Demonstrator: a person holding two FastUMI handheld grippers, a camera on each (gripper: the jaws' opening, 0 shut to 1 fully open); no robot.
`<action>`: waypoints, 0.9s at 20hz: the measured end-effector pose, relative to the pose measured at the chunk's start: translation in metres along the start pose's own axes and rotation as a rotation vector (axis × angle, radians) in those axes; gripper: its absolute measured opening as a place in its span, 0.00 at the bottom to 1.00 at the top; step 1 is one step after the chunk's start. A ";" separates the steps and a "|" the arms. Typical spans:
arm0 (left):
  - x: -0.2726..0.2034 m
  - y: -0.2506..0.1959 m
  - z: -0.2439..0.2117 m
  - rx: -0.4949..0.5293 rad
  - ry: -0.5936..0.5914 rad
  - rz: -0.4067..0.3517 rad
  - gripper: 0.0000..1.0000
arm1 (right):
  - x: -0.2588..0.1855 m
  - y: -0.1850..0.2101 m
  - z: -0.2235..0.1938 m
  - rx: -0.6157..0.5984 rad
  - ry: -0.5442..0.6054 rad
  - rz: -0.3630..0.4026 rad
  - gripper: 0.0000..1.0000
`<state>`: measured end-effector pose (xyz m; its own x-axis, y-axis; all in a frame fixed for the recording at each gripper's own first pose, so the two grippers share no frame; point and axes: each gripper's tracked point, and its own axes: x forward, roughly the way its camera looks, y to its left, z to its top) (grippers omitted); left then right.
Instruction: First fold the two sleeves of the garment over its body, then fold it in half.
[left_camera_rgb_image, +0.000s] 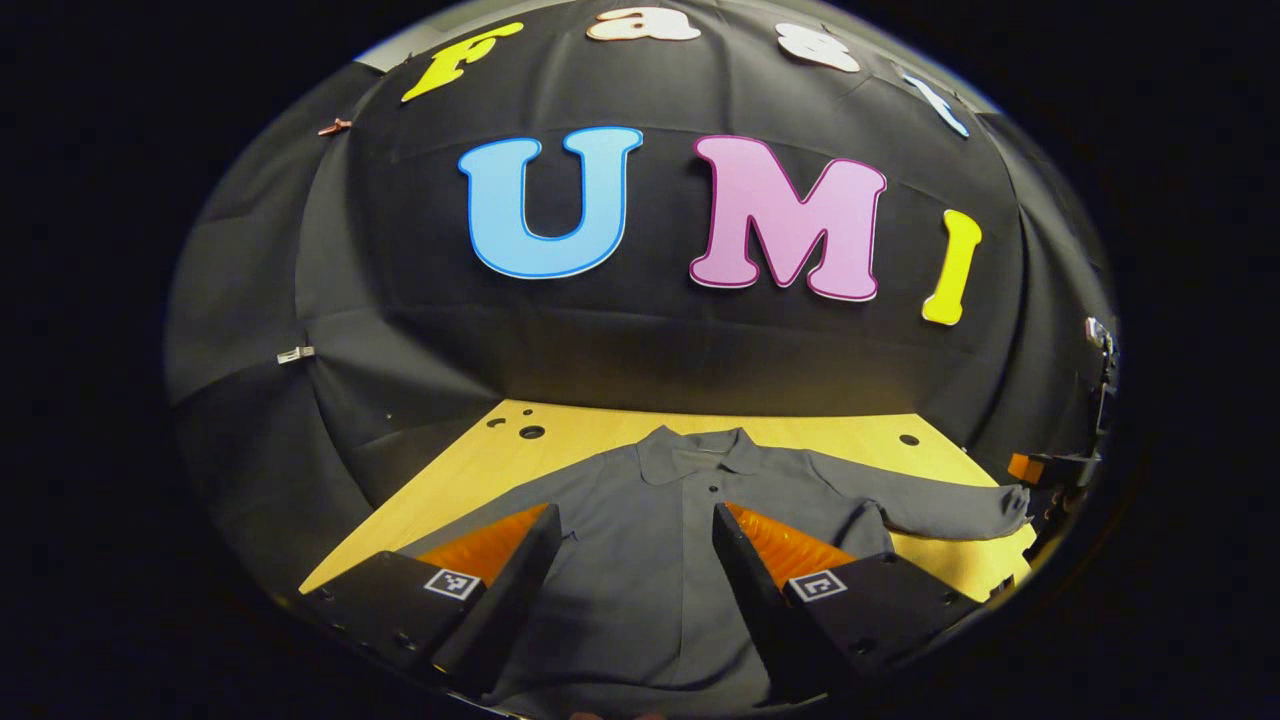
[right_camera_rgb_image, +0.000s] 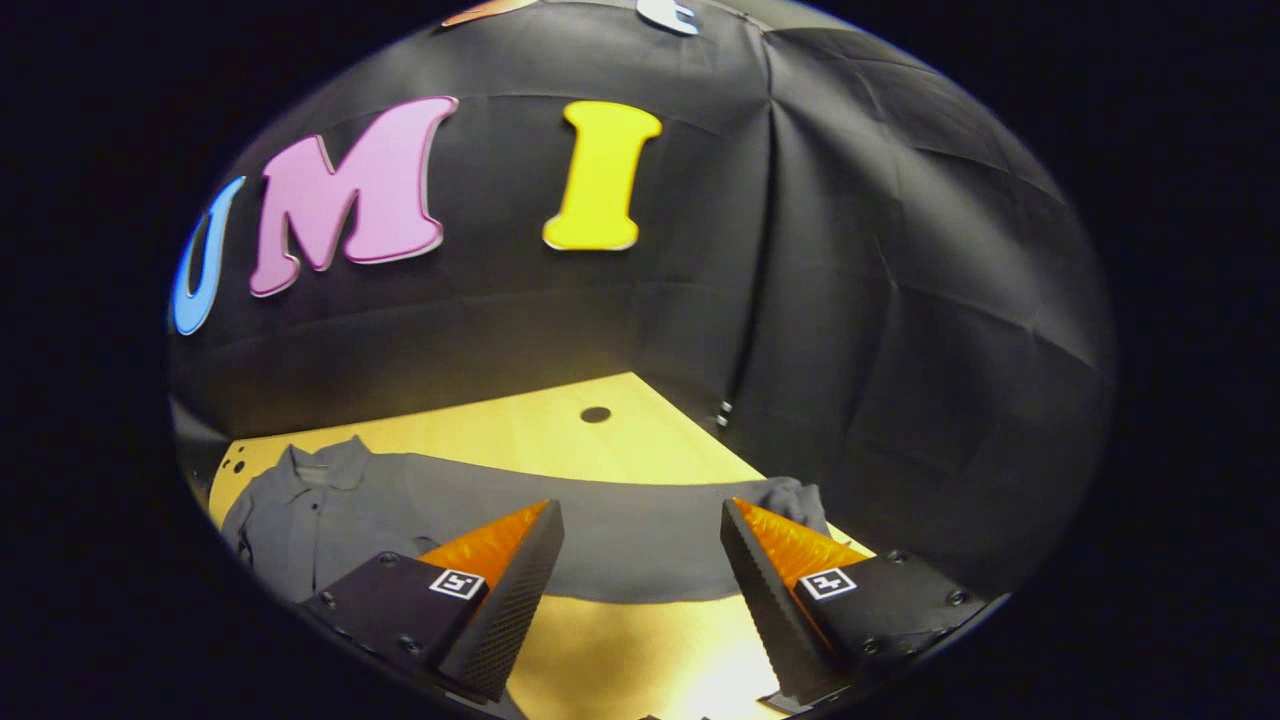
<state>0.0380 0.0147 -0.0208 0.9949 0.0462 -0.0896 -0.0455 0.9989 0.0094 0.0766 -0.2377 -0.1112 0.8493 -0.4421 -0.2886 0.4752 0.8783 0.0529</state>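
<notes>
A grey long-sleeved polo shirt (left_camera_rgb_image: 650, 520) lies flat on the wooden table (left_camera_rgb_image: 830, 432), collar toward the back wall. In the left gripper view my left gripper (left_camera_rgb_image: 635, 515) hangs open over the shirt's chest, holding nothing. One sleeve (left_camera_rgb_image: 940, 505) stretches out to the right, its cuff near the table's right edge. In the right gripper view the same shirt (right_camera_rgb_image: 300, 520) lies at the left and that sleeve (right_camera_rgb_image: 620, 530) runs across between the fingers to its cuff (right_camera_rgb_image: 795, 497). My right gripper (right_camera_rgb_image: 640, 515) is open above the sleeve, empty.
The black cloth wall closes in the table at the back and on both sides. Round holes (left_camera_rgb_image: 531, 432) dot the tabletop near the back corners; another hole (right_camera_rgb_image: 595, 414) lies behind the sleeve. An orange-and-black fixture (left_camera_rgb_image: 1040, 467) stands past the table's right edge.
</notes>
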 end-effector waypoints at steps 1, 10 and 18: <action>0.000 -0.001 -0.003 -0.007 0.011 0.001 0.96 | 0.009 -0.014 -0.009 0.017 0.025 -0.029 0.98; 0.011 -0.008 -0.029 0.017 0.103 0.019 0.96 | 0.066 -0.117 -0.064 0.125 0.182 -0.251 0.98; 0.021 -0.005 -0.037 0.017 0.150 0.062 0.96 | 0.100 -0.158 -0.091 0.142 0.267 -0.331 0.99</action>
<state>0.0557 0.0105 -0.0599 0.9657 0.1092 -0.2357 -0.1035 0.9940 0.0362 0.0653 -0.4045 -0.2356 0.5656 -0.6163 -0.5480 0.7541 0.6554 0.0413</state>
